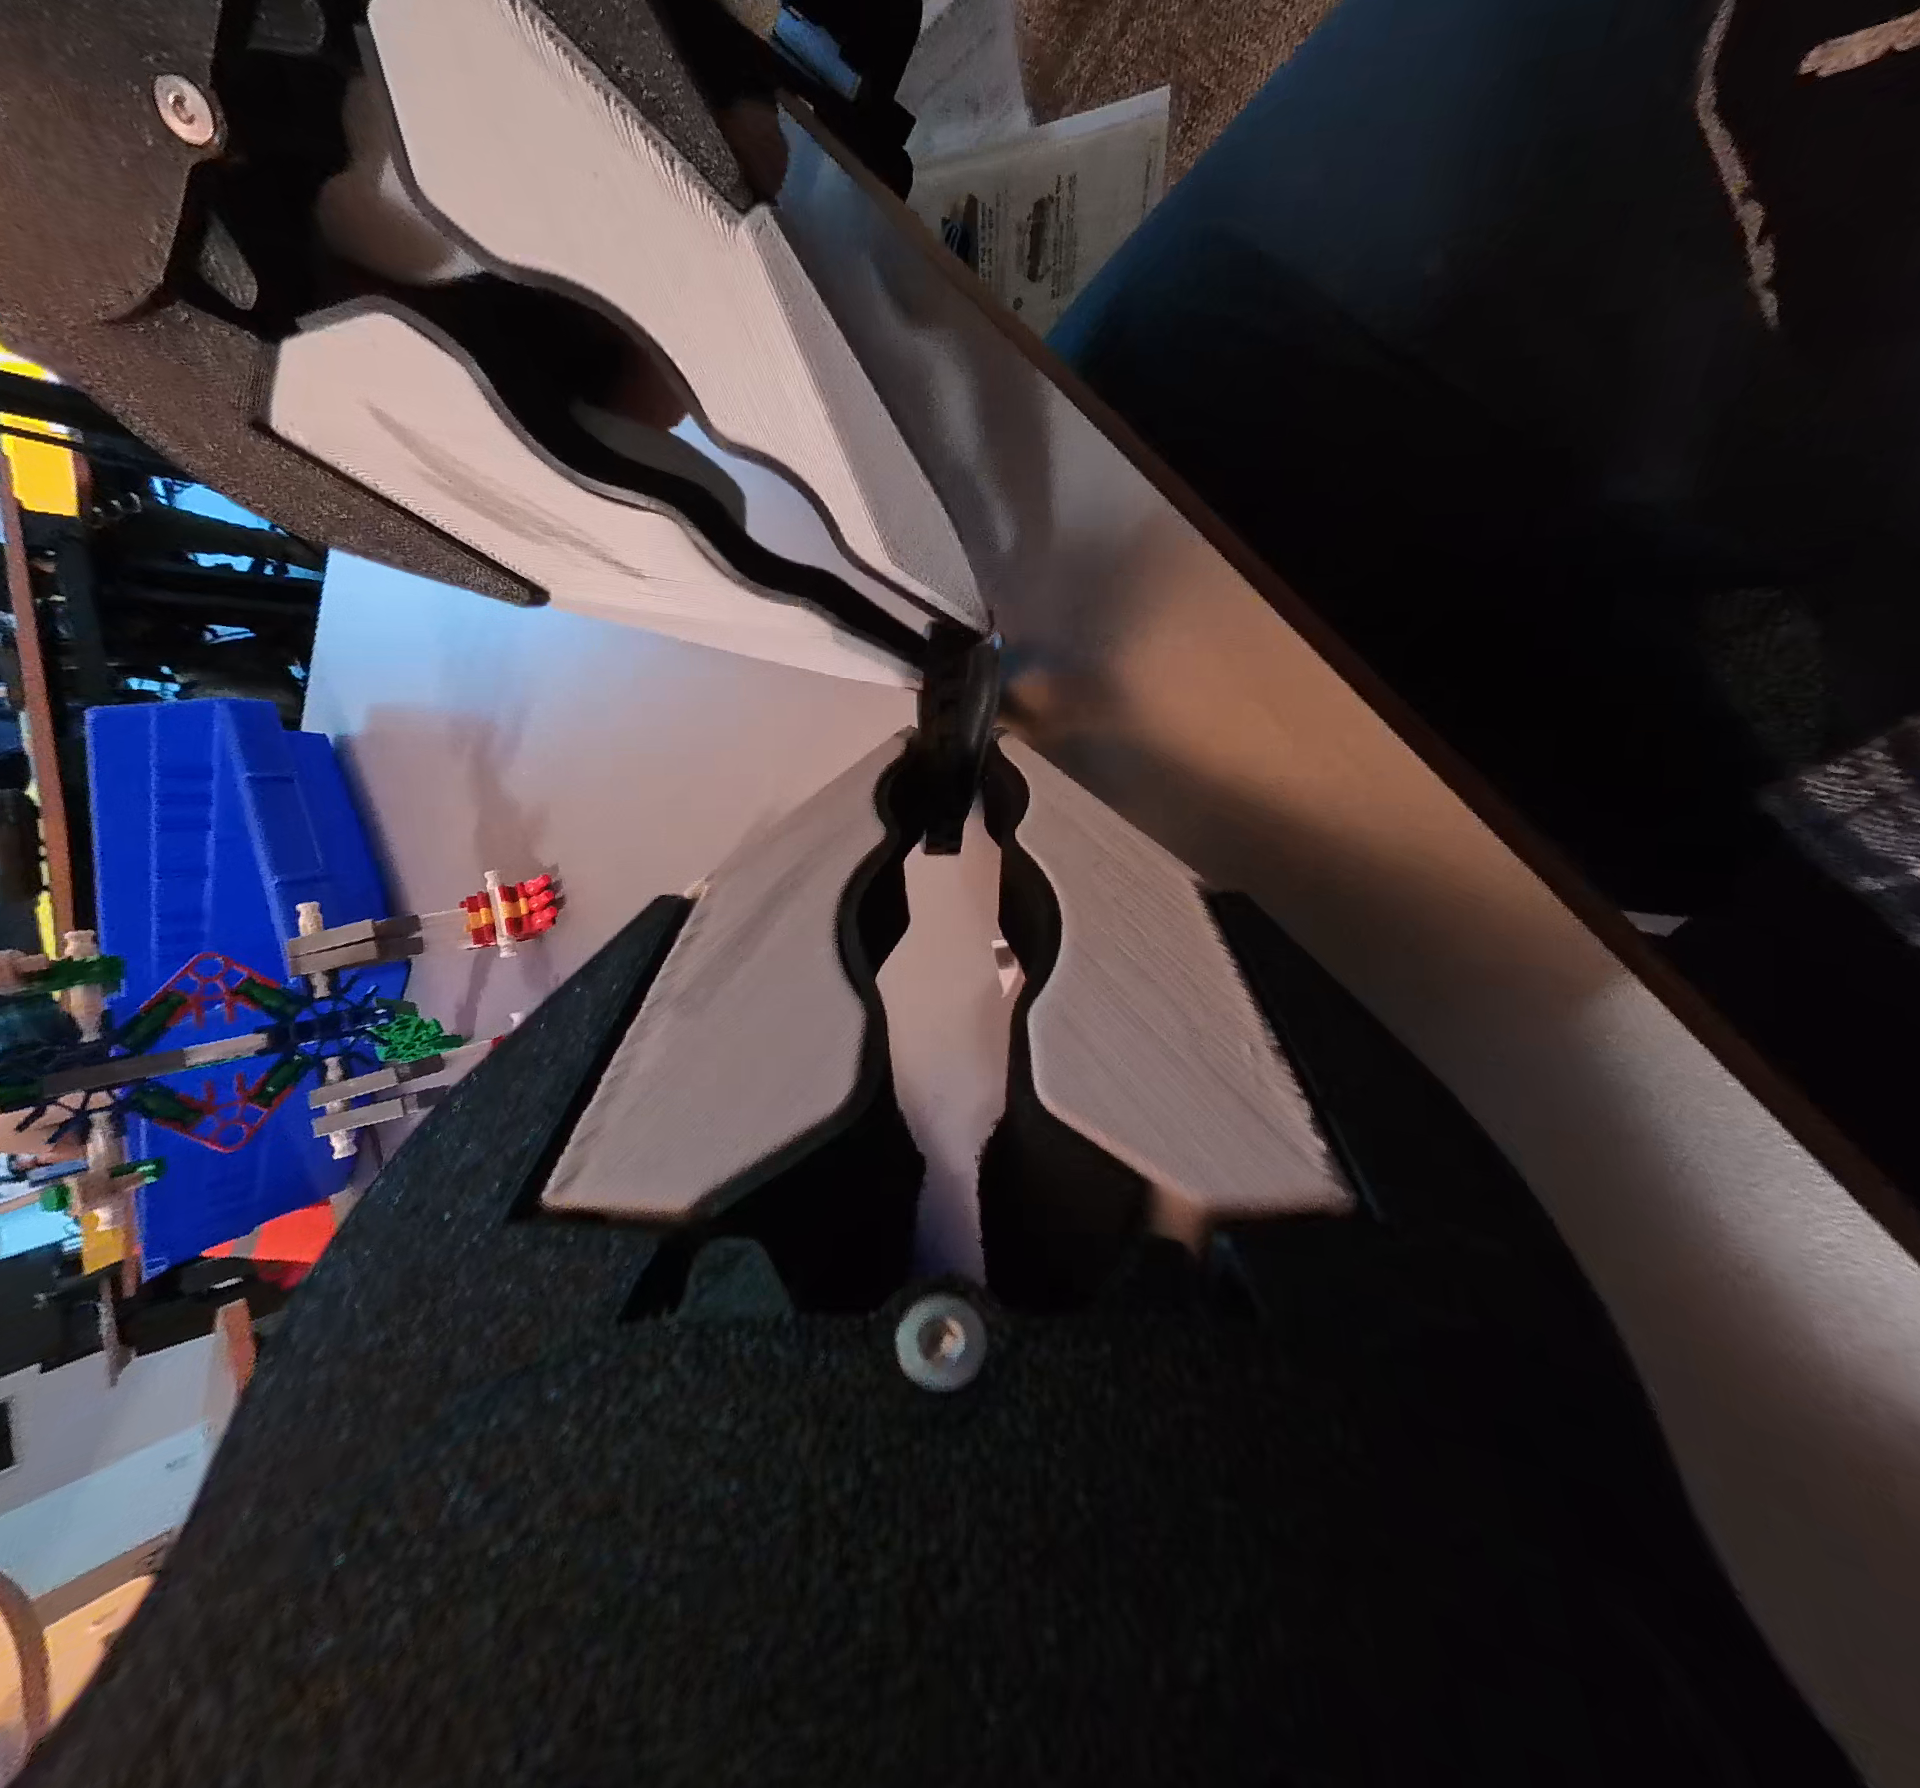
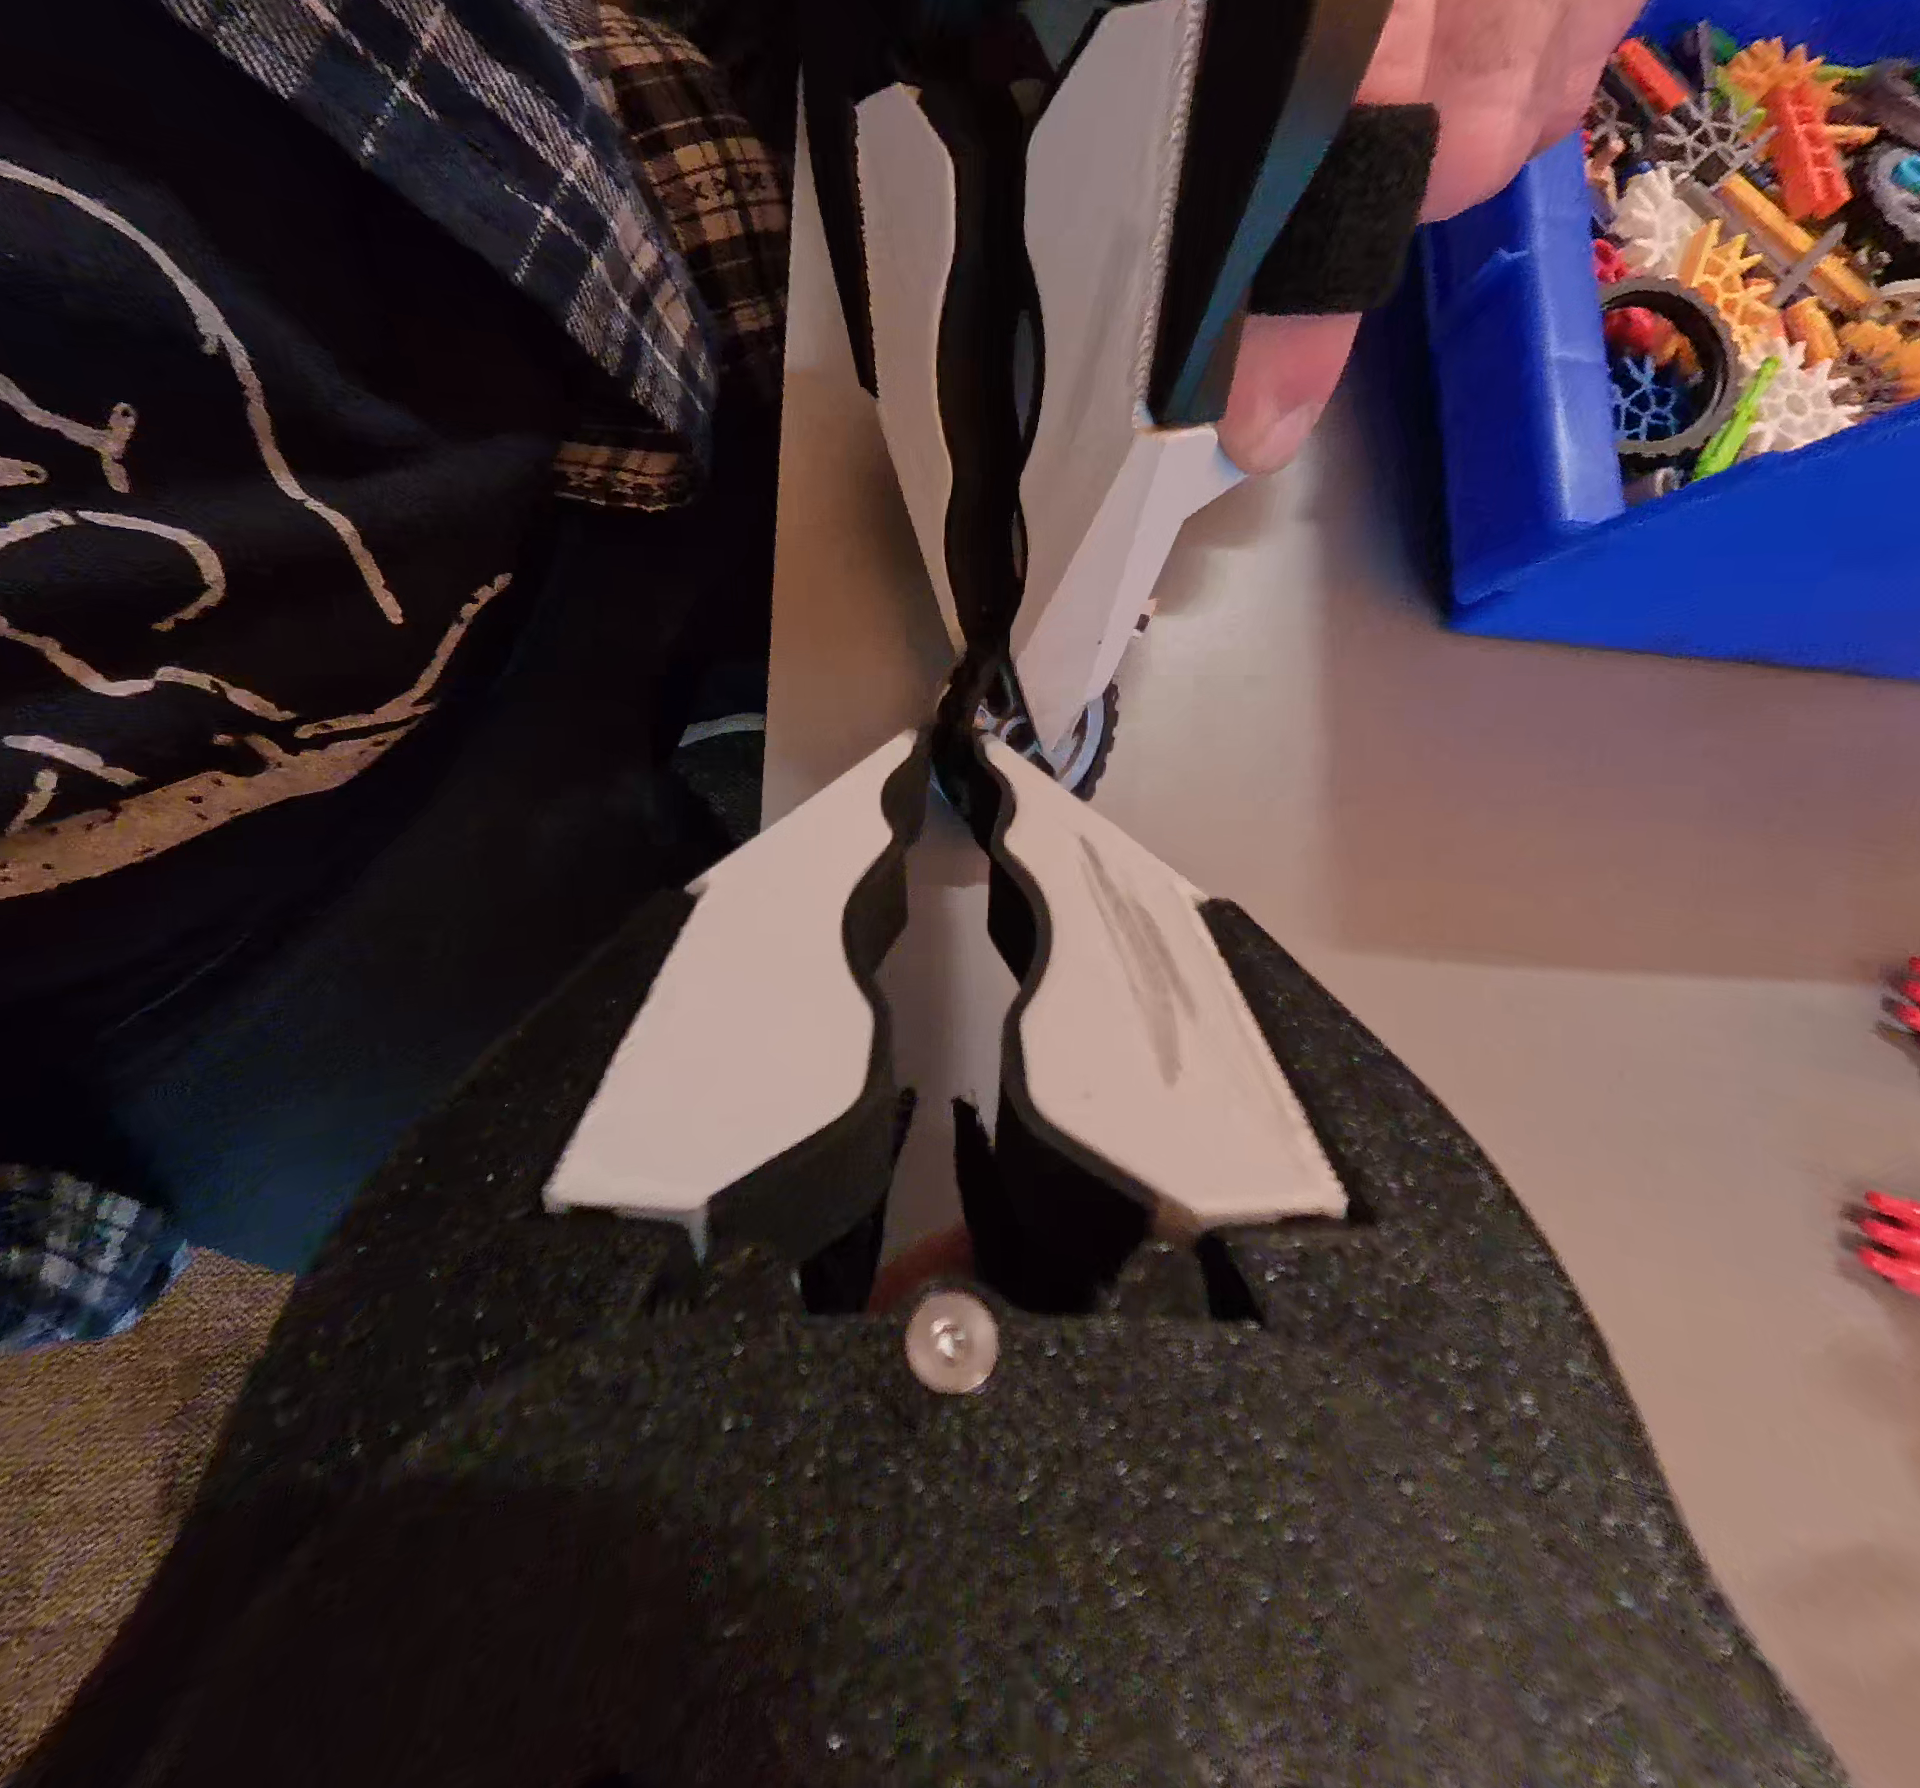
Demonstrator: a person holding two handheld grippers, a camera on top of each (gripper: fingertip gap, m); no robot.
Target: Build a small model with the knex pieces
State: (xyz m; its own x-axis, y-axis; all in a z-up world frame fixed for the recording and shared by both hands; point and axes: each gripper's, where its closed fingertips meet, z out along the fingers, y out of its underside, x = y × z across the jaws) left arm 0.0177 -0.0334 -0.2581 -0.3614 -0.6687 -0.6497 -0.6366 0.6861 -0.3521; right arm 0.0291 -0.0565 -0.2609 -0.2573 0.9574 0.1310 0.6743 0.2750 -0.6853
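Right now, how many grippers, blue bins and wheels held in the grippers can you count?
Grippers: 2 (left gripper, right gripper)
Blue bin: 1
Small wheel, pinched by both grippers: 1
Total: 4

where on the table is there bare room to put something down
Bare table lies between the two grippers' meeting point and the blue bin, and on toward the red pieces. Crowded: the fingertips, where left gripper and right gripper pinch a small wheel, and around the toy model.
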